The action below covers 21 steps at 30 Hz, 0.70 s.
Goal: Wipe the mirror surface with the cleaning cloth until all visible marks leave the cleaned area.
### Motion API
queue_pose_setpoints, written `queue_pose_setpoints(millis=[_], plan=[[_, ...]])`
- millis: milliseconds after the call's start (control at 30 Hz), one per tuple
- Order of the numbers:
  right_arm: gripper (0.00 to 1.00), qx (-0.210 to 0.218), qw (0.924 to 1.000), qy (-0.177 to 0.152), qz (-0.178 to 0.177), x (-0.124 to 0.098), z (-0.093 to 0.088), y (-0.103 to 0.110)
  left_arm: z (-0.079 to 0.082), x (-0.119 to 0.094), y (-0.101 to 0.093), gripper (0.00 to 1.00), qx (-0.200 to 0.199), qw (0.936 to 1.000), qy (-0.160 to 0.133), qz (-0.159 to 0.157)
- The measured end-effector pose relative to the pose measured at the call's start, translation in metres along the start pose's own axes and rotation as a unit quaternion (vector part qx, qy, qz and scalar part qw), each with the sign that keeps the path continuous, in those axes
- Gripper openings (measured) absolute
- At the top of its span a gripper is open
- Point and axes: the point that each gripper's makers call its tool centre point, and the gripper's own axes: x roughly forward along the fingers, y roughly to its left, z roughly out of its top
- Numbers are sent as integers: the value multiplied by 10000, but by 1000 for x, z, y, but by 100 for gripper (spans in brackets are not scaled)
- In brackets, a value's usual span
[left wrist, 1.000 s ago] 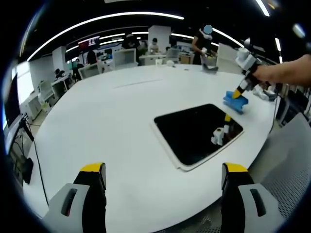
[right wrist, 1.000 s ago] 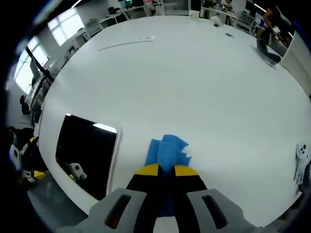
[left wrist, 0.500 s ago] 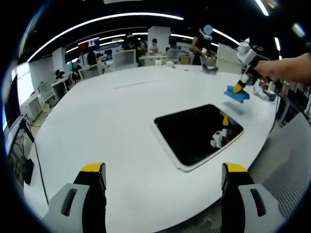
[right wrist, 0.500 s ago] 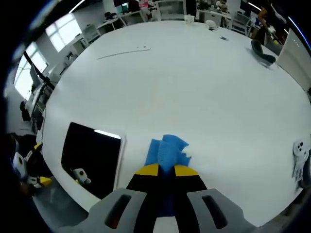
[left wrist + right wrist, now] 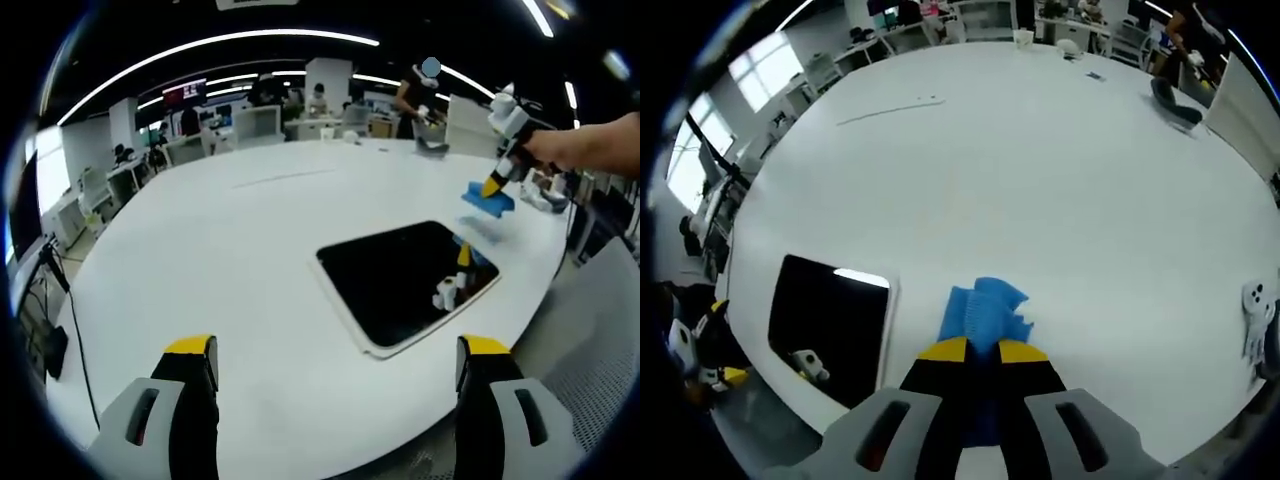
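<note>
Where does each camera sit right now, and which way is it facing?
Left gripper view: rides the open left gripper, low at the table edge, facing the mirror; the person's hand holds the right gripper.
Right gripper view: rides the right gripper, shut on the blue cloth, looking down at the table.
Shared: mirror, cloth, table.

Left tongs (image 5: 335,375) agape, right tongs (image 5: 983,349) apparently clamped

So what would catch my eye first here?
Probably the dark mirror lying flat near the edge of the big white table. Next, the bright blue cleaning cloth pinched in the right gripper, held above the table just beyond the mirror. The left gripper stands open and empty.
</note>
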Motion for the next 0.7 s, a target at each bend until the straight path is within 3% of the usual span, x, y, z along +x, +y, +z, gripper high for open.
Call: queue_pose_setpoints(millis=[233, 433, 500, 533, 633, 700], plan=[[4, 112, 9999, 74, -6, -10, -10, 10, -2, 1, -2, 100, 19, 10000, 80, -10], [3, 94, 9997, 193, -87, -15, -11, 26, -5, 2, -11, 100, 99, 9995, 193, -238], [3, 63, 9997, 219, -118, -11, -10, 25, -4, 3, -17, 100, 513, 9979, 205, -335], [3, 75, 9997, 214, -119, -10, -8, 25, -2, 4, -19, 100, 537, 9977, 169, -372], [3, 88, 9998, 170, -58, -4, -1, 28, 3, 3, -18, 100, 522, 9979, -24, -380], [3, -55, 9998, 163, -110, -1, 3, 29, 1, 4, -14, 100, 260, 9990, 7, -359]])
